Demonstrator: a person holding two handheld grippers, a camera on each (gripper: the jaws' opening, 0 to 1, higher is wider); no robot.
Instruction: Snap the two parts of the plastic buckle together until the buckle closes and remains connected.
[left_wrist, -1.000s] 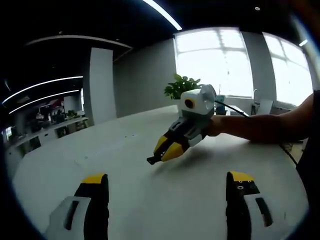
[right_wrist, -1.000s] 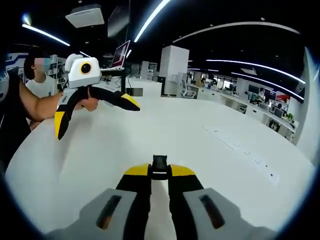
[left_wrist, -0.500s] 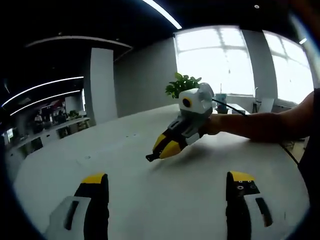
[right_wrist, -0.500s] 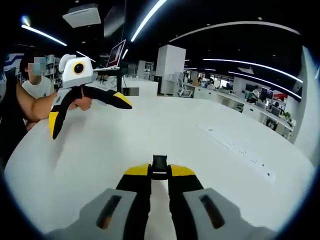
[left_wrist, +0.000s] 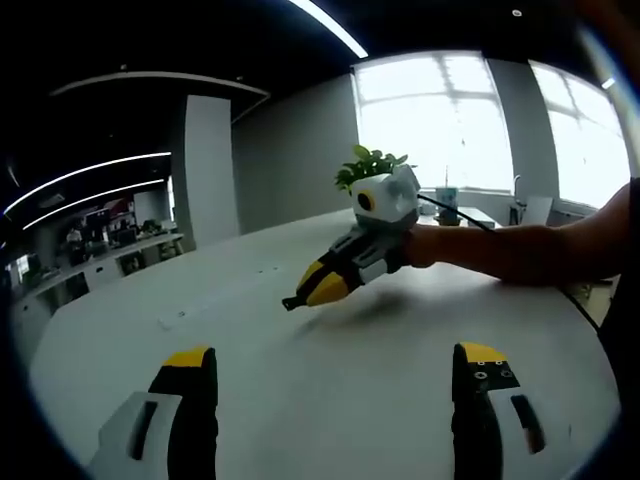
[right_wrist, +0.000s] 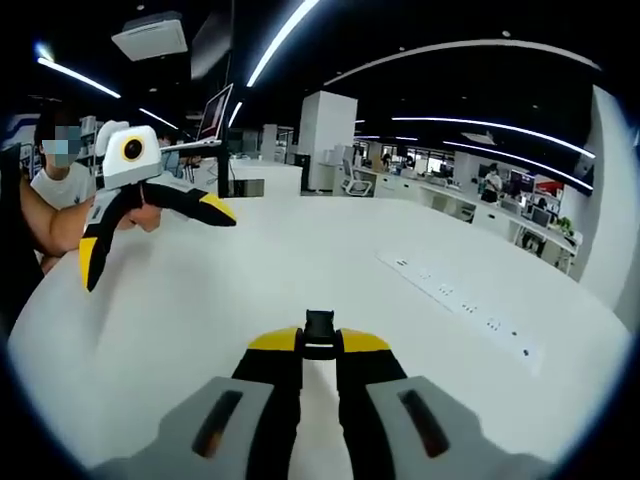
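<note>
Two grippers are in use above a white table (left_wrist: 330, 390). In the left gripper view, the left gripper (left_wrist: 335, 385) has its jaws spread wide apart at the bottom of the view, with bare table surface between them; it grasps nothing.

In the right gripper view, the right gripper (right_wrist: 319, 345) has its yellow-tipped jaws closed together on a small black buckle part (right_wrist: 319, 328), which protrudes from the jaw tips. The same part appears in the left gripper view as a small dark piece at the tip of the right gripper, which is held just above the table, near its middle, by a person's hand and forearm (left_wrist: 520, 250) entering from the right. Whether this piece is one half or the whole buckle cannot be told.

In the right gripper view, the left gripper appears at the upper left, jaws parted, raised above the table.

Background items: a potted plant (left_wrist: 372, 165) in front of bright windows (left_wrist: 440, 120), a white pillar (right_wrist: 322, 140), and a recessed socket strip (right_wrist: 462, 308) in the table.
</note>
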